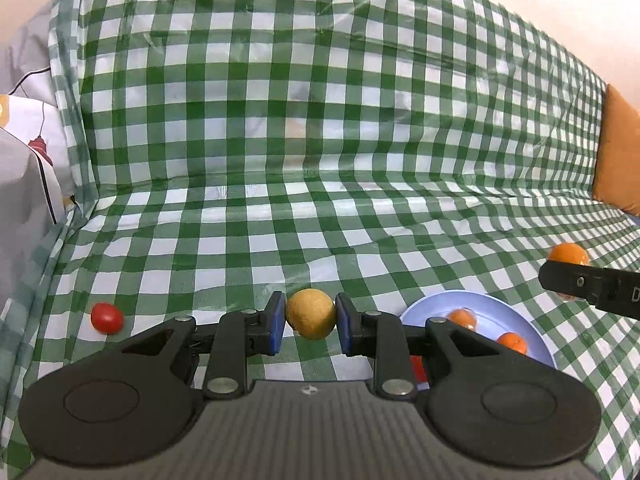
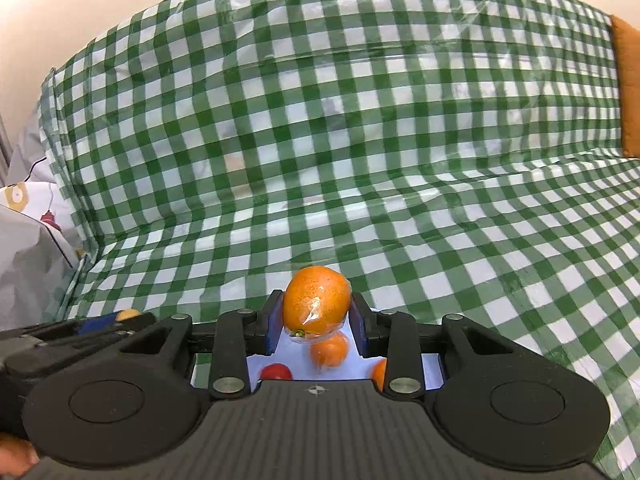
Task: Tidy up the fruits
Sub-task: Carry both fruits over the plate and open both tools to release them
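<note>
Count, fruit: yellow round fruit (image 1: 311, 319) ×1, between the left gripper (image 1: 311, 326) pads. Oranges ×3: one wrapped orange (image 2: 316, 305) between the right gripper (image 2: 316, 316) pads, two oranges (image 1: 463, 318) (image 1: 513, 342) on the plate. Red tomatoes ×2: one (image 1: 106, 318) left of the left gripper, one (image 2: 276, 372) on the plate. Blue plate (image 1: 500, 308) ×1, below the right gripper.
</note>
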Demonstrator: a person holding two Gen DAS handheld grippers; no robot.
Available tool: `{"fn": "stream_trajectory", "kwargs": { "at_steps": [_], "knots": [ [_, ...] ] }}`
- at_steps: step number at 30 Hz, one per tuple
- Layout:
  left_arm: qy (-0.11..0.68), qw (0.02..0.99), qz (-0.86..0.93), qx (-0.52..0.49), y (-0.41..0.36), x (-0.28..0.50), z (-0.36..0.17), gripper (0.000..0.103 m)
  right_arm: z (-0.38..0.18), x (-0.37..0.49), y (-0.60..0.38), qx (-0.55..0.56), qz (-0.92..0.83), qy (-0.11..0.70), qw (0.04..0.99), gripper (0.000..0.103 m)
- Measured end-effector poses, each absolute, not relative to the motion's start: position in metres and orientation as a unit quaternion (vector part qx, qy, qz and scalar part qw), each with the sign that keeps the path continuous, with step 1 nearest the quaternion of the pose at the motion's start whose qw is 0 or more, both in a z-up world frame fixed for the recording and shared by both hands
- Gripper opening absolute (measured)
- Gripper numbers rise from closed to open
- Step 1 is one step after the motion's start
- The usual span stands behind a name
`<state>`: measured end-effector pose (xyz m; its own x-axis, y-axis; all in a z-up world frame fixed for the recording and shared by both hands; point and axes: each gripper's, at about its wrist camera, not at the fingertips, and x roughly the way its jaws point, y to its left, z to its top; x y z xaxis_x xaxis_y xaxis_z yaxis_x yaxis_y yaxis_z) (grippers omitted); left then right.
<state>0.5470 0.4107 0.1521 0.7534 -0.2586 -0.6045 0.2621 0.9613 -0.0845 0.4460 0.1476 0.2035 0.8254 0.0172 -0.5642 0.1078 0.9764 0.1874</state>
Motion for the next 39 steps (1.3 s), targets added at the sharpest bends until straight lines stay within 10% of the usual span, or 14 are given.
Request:
{"fn": "stream_trajectory", "kwargs": {
  "at_steps": [39],
  "knots": [
    [0.285,0.913,-0.283,0.067,0.331,0.505,0.137,0.029,0.181,0.465,0.117,0.09,-0.036,0.36,0.928,0.036]
  ]
}}
